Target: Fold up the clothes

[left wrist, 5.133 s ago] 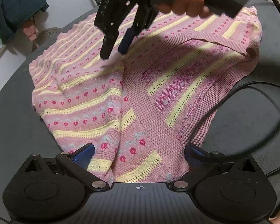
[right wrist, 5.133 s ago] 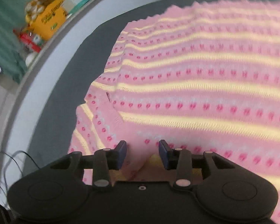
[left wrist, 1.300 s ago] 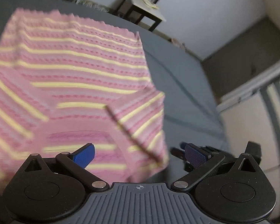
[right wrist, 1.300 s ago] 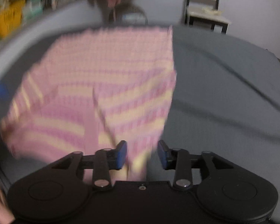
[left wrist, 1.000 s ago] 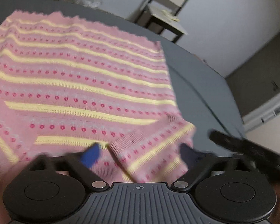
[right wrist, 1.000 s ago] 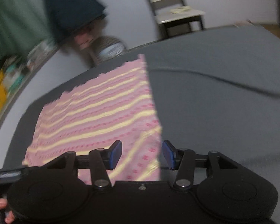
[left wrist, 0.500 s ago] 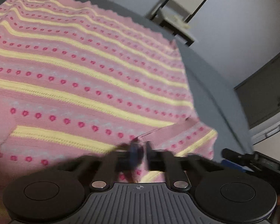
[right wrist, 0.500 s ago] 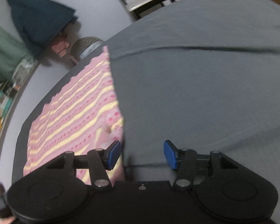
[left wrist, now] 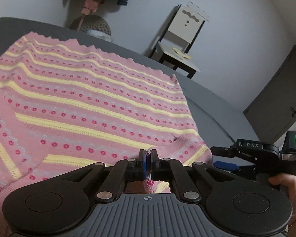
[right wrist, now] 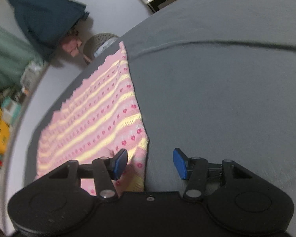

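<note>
Dim indoor light; fisheye bending at edges; right wrist view motion-blurred.

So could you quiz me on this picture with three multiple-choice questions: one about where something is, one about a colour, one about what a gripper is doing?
1. Where does the pink knitted sweater lie?
A. on the grey bed cover
B. on the chair
C. on the floor

2. What colour are the sweater's long thin stripes?
A. green
B. yellow
C. black

3. What is the left gripper doing?
A. hanging open above the cloth
B. holding a cable
C. shut on a pinch of the sweater

Answers:
1. A, the sweater is spread flat on the grey cover, while the chair stands beyond by the wall.
2. B, pale yellow bands run across the pink knit between rows of red dots.
3. C, its two fingers meet with pink knit nipped between them; the right gripper stands open at the sweater's edge.
</note>
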Action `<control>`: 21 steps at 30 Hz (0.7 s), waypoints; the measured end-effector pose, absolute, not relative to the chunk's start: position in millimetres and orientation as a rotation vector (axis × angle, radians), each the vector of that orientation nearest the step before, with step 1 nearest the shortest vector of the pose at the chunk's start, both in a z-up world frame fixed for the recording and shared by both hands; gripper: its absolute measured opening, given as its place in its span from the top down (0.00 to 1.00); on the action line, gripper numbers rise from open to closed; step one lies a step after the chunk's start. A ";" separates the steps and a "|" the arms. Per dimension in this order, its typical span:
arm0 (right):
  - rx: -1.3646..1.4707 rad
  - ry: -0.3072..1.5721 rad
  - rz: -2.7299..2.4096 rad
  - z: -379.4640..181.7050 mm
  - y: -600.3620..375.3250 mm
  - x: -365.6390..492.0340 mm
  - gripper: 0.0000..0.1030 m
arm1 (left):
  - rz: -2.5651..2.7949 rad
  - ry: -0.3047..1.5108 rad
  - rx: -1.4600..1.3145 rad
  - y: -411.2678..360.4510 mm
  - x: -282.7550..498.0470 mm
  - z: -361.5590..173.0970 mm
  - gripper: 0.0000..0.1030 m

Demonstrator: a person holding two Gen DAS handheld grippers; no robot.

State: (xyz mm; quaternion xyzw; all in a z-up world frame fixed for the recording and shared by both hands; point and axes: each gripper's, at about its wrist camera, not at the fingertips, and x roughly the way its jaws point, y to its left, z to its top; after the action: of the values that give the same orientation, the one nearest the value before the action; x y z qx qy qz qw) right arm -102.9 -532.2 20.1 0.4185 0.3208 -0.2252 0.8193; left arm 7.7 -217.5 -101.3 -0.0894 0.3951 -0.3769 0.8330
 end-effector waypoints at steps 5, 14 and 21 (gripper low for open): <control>0.759 0.704 -0.470 22.7 -519.3 -85.7 0.65 | -0.809 0.844 -0.170 -215.9 7.2 -105.6 0.97; 0.717 0.708 -0.606 19.1 -530.3 -102.8 0.97 | -0.754 0.881 -0.126 -217.5 11.7 -124.8 0.96; 0.670 0.756 -0.391 48.7 -513.3 -120.2 0.57 | -0.832 0.788 -0.124 -206.2 -0.7 -107.3 0.09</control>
State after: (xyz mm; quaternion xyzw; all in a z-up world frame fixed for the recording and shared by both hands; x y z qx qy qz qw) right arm -120.2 -513.3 48.7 0.3188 0.3599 -0.1860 0.8569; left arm -0.7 -206.2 -107.3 -0.0588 0.3723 -0.3934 0.8385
